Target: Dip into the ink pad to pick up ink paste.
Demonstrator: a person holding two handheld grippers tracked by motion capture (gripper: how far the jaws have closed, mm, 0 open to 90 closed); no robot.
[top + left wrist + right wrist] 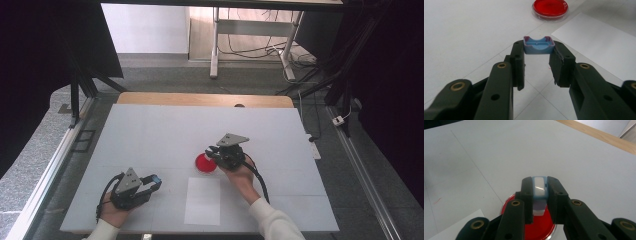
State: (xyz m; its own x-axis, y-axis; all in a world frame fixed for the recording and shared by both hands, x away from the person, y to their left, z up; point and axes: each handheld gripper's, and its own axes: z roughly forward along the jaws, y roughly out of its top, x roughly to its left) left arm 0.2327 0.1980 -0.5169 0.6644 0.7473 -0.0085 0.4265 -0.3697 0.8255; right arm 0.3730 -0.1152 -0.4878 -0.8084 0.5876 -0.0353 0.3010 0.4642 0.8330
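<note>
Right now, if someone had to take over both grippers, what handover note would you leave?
Left gripper: shut on a small blue plastic cap, held at the jaw tips low over the white table, near its front left.
Right gripper: shut on a small blue-and-white plastic piece, held above the round red-filled petri dish.
A white paper sheet lies in front of the dish.
Done: both pieces picked up.
Left: probably bringing cap and piece together; the purpose at the dish is unclear.

Looks like a lab setup I'm working in: white-topped table (150, 135), red petri dish (205, 163), black curtains (395, 75) around, cables (250, 50) tangled under a metal-framed bench (220, 30).
</note>
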